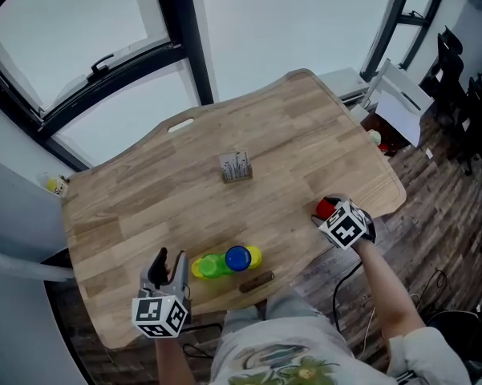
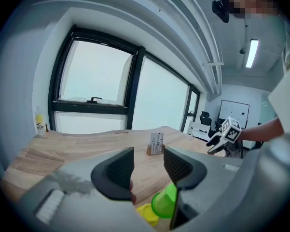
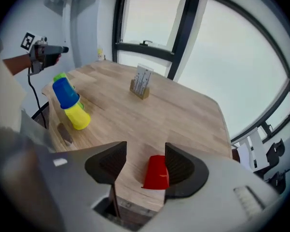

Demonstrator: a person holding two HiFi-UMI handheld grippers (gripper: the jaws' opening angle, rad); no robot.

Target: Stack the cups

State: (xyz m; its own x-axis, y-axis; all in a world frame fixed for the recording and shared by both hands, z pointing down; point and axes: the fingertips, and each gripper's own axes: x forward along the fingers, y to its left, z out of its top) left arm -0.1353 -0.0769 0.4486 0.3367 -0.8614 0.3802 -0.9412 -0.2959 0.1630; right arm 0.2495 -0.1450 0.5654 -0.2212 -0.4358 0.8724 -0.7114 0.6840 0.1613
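A red cup (image 3: 157, 172) stands upside down near the table's right front edge, seen also in the head view as the red cup (image 1: 326, 207). My right gripper (image 3: 145, 161) is open around it; the cup sits close to the right jaw and clear of the left one. Green (image 1: 208, 267), blue (image 1: 238, 257) and yellow (image 1: 254, 256) cups huddle together at the front middle; how they nest I cannot tell. My left gripper (image 2: 148, 163) is open and empty, just left of the green cup (image 2: 165, 201).
A small card holder (image 1: 236, 168) stands at the table's middle. A dark mark (image 1: 257, 281) lies by the front edge next to the cups. The wooden table (image 1: 144, 207) ends close to both grippers. Windows run behind; office chairs stand at the far right.
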